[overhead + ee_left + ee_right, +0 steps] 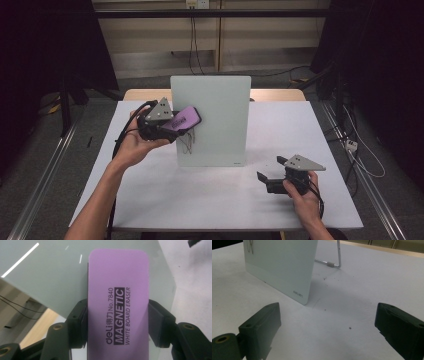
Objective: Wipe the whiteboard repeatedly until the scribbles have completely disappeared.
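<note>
Clearly the purple eraser (118,312) is clamped crosswise between the jaws of the left gripper (176,126), the pads pressing its two long edges while most of its length juts out ahead of them. Its far end lies against, or just in front of, the upper left part of the upright whiteboard (220,107); whether the felt face already touches the glass cannot be told. Below the eraser, in the high view, a few thin pen marks (187,145) sit on the board.

The main risk, as I judge it, comes from the board itself. It stands propped on a thin wire stand (337,257) behind it, and nothing steadies it. A firm wipe pushed away from the left gripper could slide the board back across the table (150,190) or tip it over its prop. The eraser is magnetic, so it may grab the surface and drag the board along on a sideways stroke.

A second risk is the grip. With so much of the eraser ahead of the pads, pressure at its tip could lever it round between them, so that it skews or slips out.

The right gripper (270,172) rests low on the table, well to the right of the left one, its jaws spread wide with nothing between them, and it is near the board's lower right corner yet not bracing it.
</note>
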`<act>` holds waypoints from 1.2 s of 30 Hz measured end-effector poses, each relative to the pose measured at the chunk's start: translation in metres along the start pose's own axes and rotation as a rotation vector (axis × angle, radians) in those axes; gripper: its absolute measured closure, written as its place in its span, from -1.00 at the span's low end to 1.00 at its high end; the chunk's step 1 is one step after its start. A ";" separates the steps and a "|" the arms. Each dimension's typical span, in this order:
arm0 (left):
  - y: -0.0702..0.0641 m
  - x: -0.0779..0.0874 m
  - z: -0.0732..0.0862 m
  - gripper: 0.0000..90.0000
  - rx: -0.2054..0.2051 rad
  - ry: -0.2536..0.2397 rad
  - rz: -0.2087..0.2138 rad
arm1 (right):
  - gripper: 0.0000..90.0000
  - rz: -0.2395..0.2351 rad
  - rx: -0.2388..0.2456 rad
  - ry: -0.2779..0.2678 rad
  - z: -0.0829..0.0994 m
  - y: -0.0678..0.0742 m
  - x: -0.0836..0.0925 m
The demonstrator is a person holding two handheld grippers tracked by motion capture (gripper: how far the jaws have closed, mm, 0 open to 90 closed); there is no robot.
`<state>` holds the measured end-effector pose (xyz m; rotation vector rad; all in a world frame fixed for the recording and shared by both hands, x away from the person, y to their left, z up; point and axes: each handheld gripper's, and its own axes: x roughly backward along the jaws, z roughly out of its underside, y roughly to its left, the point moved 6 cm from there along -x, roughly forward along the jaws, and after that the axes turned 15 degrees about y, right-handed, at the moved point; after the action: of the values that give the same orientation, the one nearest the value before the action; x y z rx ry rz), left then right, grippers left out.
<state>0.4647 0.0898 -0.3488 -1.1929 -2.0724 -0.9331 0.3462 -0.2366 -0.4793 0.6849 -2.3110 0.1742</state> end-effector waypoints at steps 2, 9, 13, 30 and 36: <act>0.004 0.003 -0.002 -0.08 0.009 -0.011 -0.001 | -0.85 -0.001 -0.002 0.000 0.000 0.000 0.000; 0.006 0.004 -0.003 -0.08 0.015 -0.017 -0.006 | -0.85 -0.001 0.004 0.000 0.000 0.000 -0.001; 0.001 0.000 -0.002 -0.08 -0.013 0.013 -0.025 | -0.85 -0.002 0.003 0.001 0.000 0.001 -0.001; -0.029 -0.024 0.015 -0.08 -0.077 0.104 0.001 | -0.85 -0.005 0.002 0.003 -0.001 0.001 -0.002; -0.036 -0.031 0.019 -0.08 -0.086 0.119 0.019 | -0.85 -0.006 0.004 0.005 -0.001 0.002 -0.002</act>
<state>0.4441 0.0764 -0.3936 -1.1697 -1.9412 -1.0674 0.3469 -0.2341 -0.4800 0.6922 -2.3046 0.1781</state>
